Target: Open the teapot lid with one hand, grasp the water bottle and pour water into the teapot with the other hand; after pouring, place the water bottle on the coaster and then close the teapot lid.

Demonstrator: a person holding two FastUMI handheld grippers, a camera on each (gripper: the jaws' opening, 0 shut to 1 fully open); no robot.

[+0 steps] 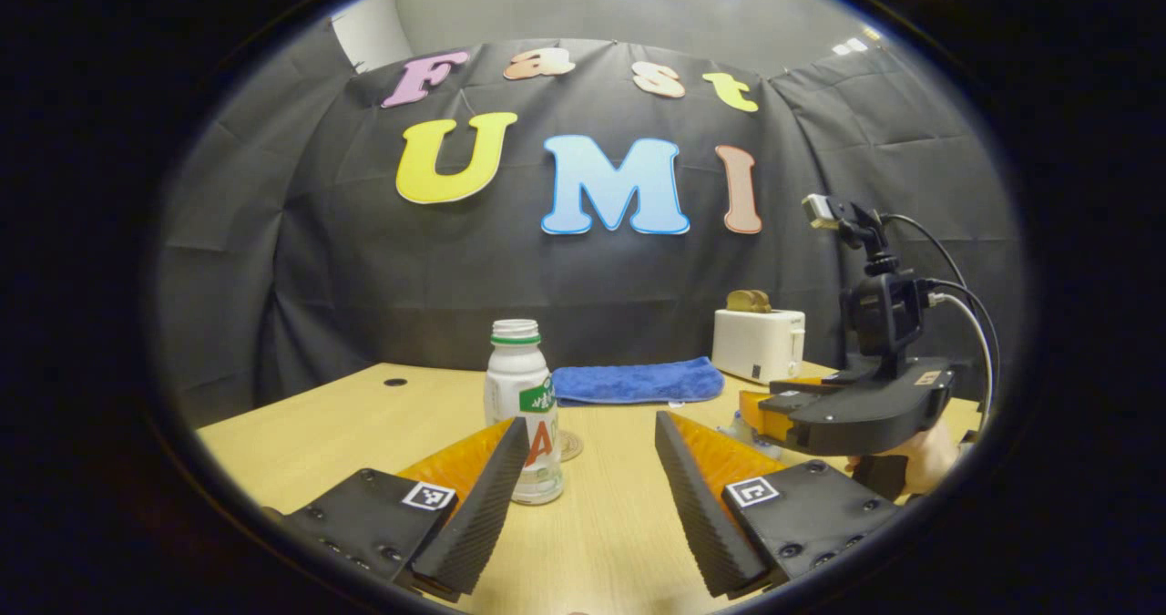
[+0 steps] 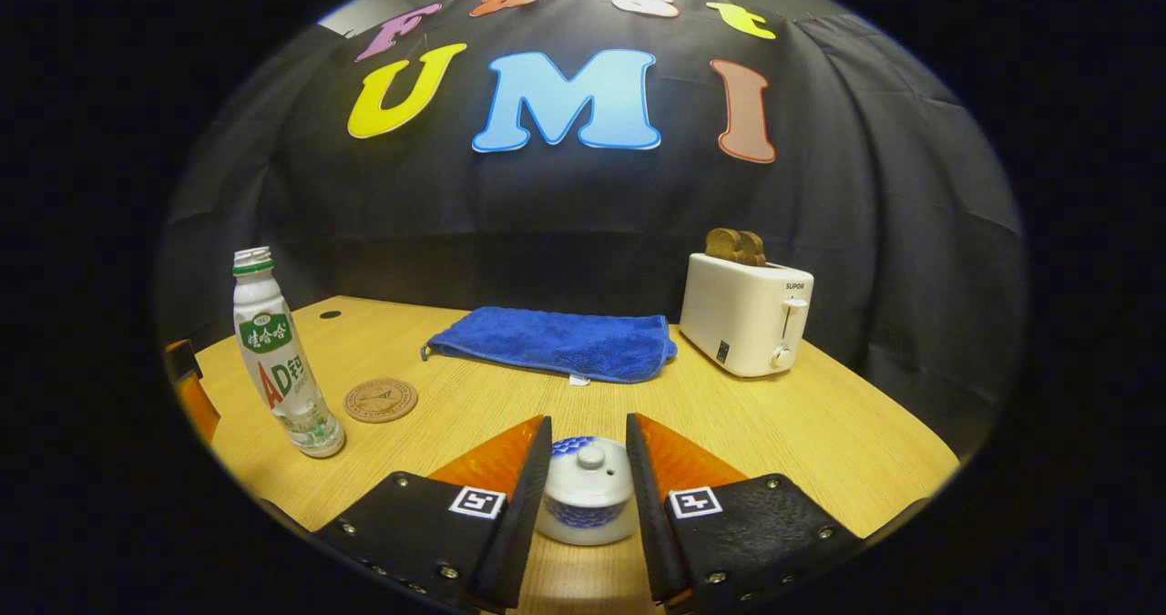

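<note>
In the left gripper view, the left gripper (image 1: 590,469) hovers low over the wooden table (image 1: 346,424) with its two fingers spread wide apart and nothing between them. The water bottle (image 1: 521,405) stands upright just ahead, with no cap on its neck, partly hidden behind the gripper's left finger and not touched on both sides. A round coaster (image 1: 571,445) peeks out just behind the bottle. Farther back lie a folded blue cloth (image 1: 638,382) and a white toaster (image 1: 758,343) with toast in its slots. In the right gripper view, the right gripper (image 2: 588,474) sits above the small white teapot (image 2: 587,501), whose lid (image 2: 589,469) with its round knob is still on. The fingers stand on either side of the lid, close beside it, but a narrow gap shows, so the gripper is open around it and not clamped. The bottle stands well to the left in this view, with the coaster on the table just beside it.
</note>
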